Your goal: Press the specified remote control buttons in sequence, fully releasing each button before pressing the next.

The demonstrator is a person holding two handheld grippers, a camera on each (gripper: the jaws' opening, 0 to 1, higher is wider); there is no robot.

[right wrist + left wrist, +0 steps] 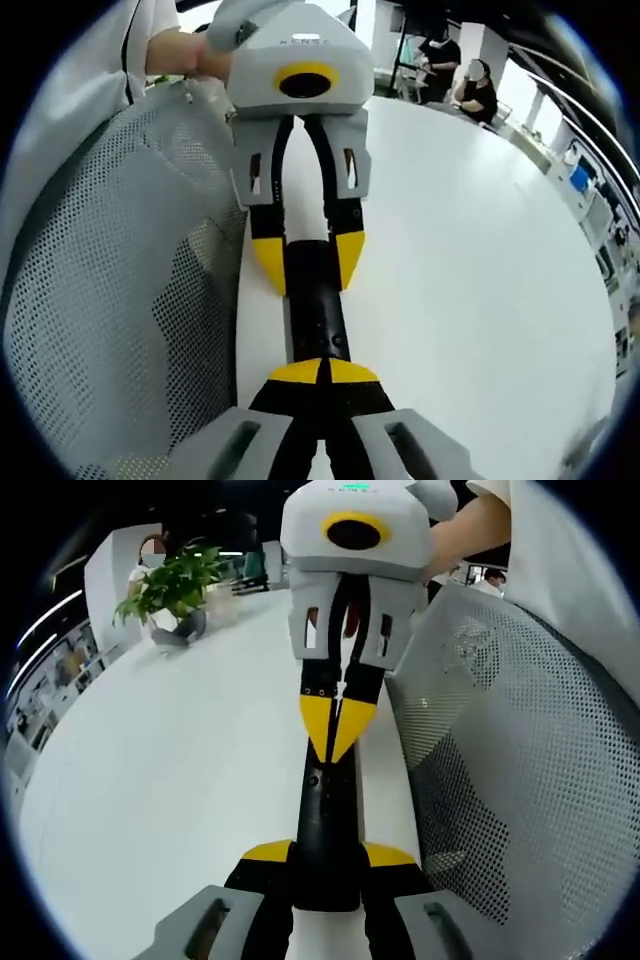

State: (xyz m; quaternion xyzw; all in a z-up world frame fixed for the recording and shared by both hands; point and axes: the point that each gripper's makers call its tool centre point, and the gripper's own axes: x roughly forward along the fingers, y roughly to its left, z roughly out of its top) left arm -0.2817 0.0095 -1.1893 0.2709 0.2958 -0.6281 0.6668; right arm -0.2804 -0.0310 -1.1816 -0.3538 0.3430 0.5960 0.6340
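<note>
A slim black remote control (325, 815) is held above the white table (170, 780), lengthwise between the two grippers. My left gripper (328, 856) is shut on its near end, a yellow tip on each side. My right gripper (338, 742) comes in from the top with its yellow tips together, pointing down onto the remote's upper face. In the right gripper view, my right gripper (322, 372) has its jaws shut and rests on the remote control (315, 305). Beyond it the left gripper (307, 262) clamps the remote's far end.
A grey mesh chair back (510, 760) stands close beside the table edge, as the mesh chair back (110, 280) in the right gripper view. A potted plant (170, 585) sits at the table's far corner. Seated people (478, 90) are beyond the table (470, 280).
</note>
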